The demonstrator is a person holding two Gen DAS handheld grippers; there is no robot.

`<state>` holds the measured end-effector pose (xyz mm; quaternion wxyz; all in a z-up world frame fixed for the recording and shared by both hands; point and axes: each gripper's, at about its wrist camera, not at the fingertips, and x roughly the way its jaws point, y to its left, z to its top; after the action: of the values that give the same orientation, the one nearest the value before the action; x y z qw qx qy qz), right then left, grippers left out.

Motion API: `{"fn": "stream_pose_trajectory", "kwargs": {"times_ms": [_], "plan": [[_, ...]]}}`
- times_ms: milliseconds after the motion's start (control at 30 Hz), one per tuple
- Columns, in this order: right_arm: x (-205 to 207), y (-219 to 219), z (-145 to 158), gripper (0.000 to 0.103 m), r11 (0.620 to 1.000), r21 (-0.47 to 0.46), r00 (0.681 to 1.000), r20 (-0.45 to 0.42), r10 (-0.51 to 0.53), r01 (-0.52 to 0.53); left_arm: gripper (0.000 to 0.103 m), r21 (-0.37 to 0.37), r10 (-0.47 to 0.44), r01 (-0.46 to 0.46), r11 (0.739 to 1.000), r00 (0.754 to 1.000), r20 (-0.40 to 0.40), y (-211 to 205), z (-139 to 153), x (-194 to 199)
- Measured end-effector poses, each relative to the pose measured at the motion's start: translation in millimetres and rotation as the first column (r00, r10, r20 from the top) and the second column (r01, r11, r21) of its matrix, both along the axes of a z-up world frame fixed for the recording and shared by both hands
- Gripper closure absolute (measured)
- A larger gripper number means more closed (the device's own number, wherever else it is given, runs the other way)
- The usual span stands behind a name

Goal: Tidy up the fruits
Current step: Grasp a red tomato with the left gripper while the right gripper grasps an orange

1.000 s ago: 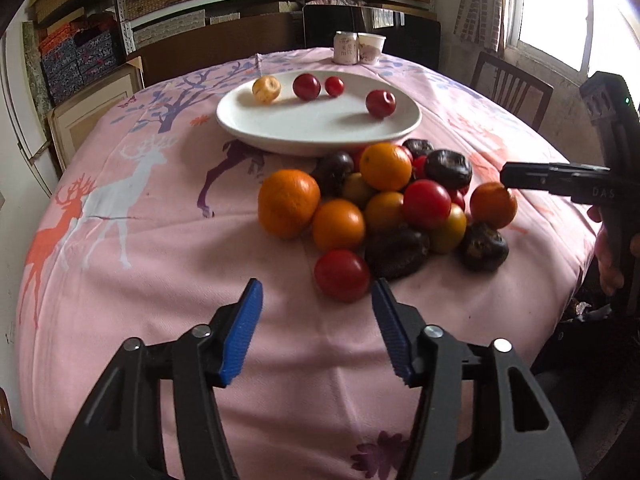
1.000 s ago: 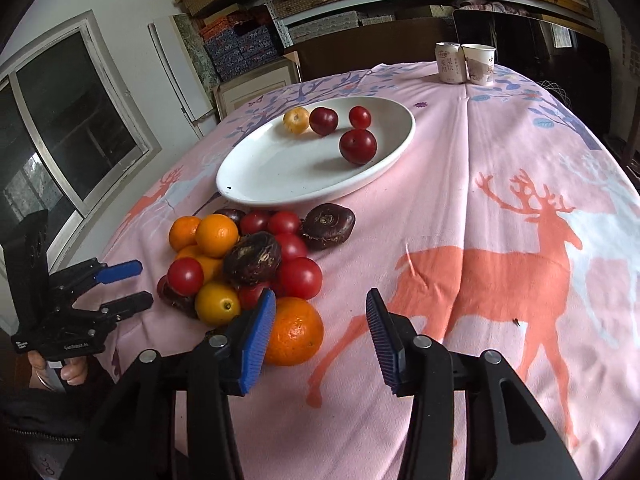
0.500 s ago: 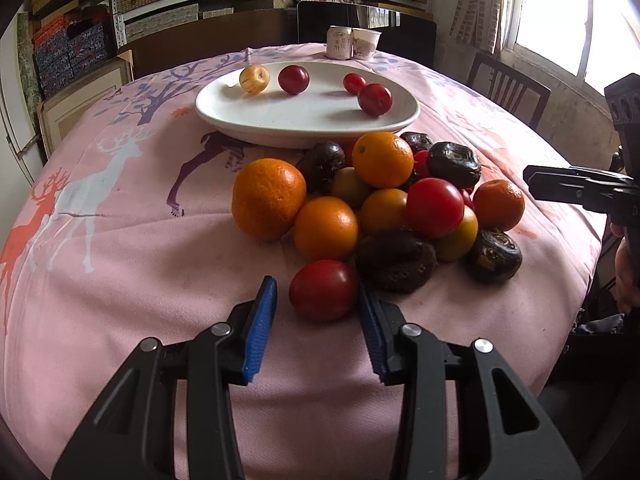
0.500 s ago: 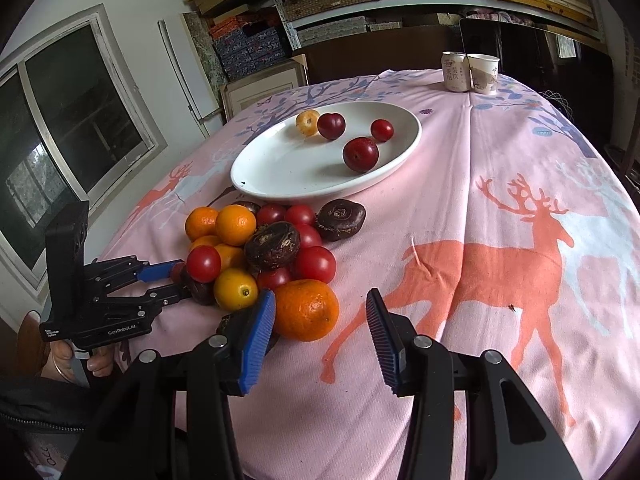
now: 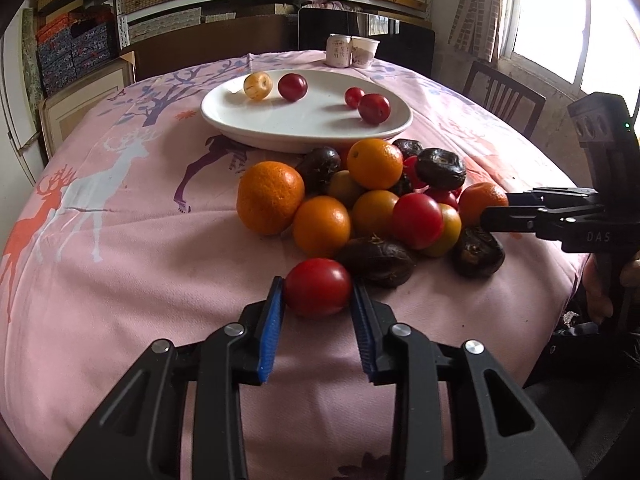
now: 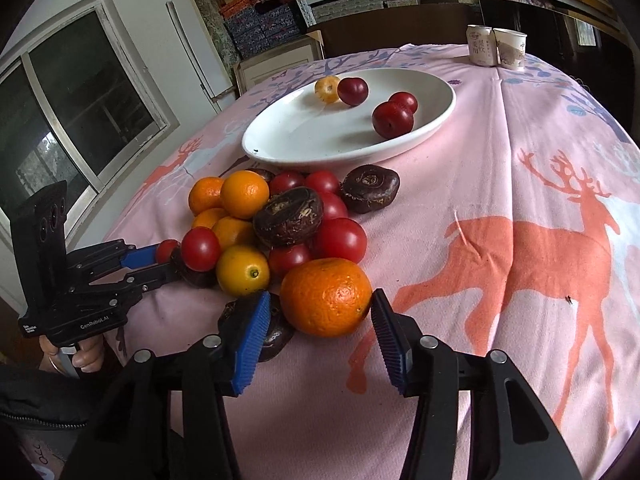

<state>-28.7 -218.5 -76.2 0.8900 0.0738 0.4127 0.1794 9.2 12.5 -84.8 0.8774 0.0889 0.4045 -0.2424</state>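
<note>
Your left gripper [image 5: 318, 300] has its fingers clamped on, or just touching, a red fruit [image 5: 318, 286] at the 6 o'clock edge of the pile [image 5: 372, 200] on the desk [image 5: 140, 240]; full clamping cannot be confirmed. Your right gripper [image 6: 316, 320] has its fingers apart, straddling the large orange [image 6: 326, 296] without visible contact on both sides. The step in hand appears to be picking fruit from the pile for the plate [image 5: 248, 128], which lies at 12 o'clock beyond the pile and already holds four small fruits. Next, confirm the left grip, lift straight up clear of the dark fruit [image 5: 376, 262] at 2 o'clock, then carry toward 12 o'clock. The red fruit is near-round, with no marked long axis; its stem end is not visible.
</note>
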Motion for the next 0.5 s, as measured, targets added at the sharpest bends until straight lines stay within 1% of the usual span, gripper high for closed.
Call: {"fn": "stream_pose_trajectory", "kwargs": {"times_ms": [133,267,333,500], "plan": [[-2,-5,0,0.057,1.0,0.024,1.0,-0.004,-0.004,0.004,0.07,-0.003,0.011,-0.011,1.0,1.0,-0.014,0,-4,6],[-6,-11,12,0.058,0.998,0.06,0.999,0.037,-0.01,0.008,0.071,-0.021,0.024,-0.024,0.999,1.0,-0.015,3,1,7],[-9,-16,24,0.058,0.997,0.08,0.997,0.07,-0.015,0.01,0.071,-0.031,0.025,-0.025,0.999,1.0,-0.004,9,10,5],[3,-28,52,0.058,0.995,0.097,0.99,0.133,-0.039,0.026,0.071,-0.091,0.022,-0.016,0.996,0.998,0.063,18,54,8]]}}
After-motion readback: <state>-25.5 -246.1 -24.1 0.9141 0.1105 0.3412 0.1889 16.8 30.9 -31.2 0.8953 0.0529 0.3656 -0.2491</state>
